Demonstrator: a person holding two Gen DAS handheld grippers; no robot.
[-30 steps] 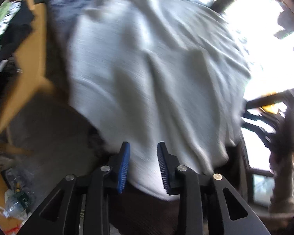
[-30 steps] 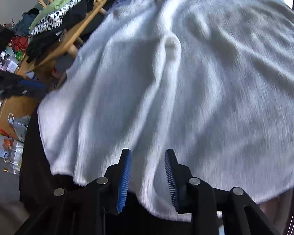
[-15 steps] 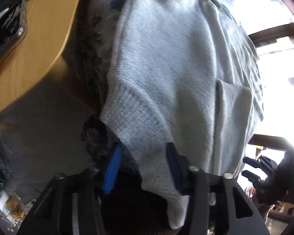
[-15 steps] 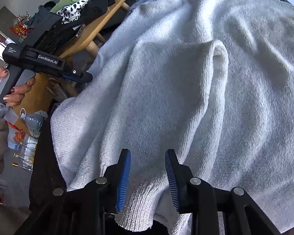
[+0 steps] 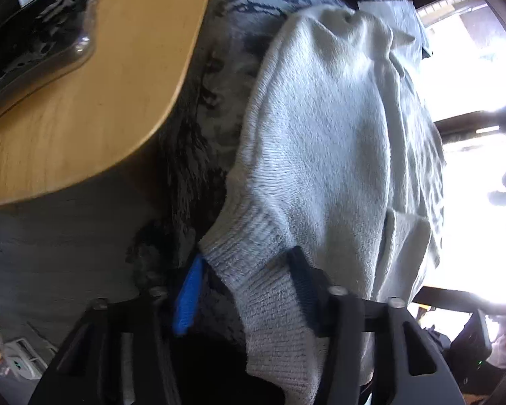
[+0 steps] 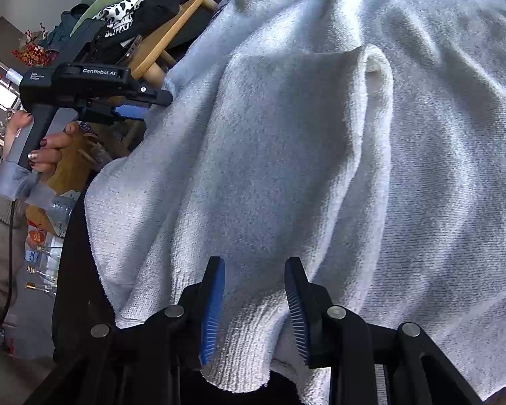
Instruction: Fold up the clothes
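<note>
A cluttered room with a wooden chair (image 6: 172, 44) beside a dark patterned surface (image 5: 219, 77), where the white sweater (image 6: 320, 155) lies spread. The left gripper (image 5: 249, 290) is closing on its ribbed corner; the right gripper (image 6: 254, 307) straddles the near hem, pads not visibly pressing. Grasping looks under way; next, likely, lifting both edges evenly.

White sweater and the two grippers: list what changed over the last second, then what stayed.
The left gripper swung in to the white sweater's ribbed corner; its jaws are closing with the knit between them. It has also come into the right wrist view, by the wooden chair. The right gripper edged onto the hem, its gap unchanged; the sweater stays spread out.
</note>
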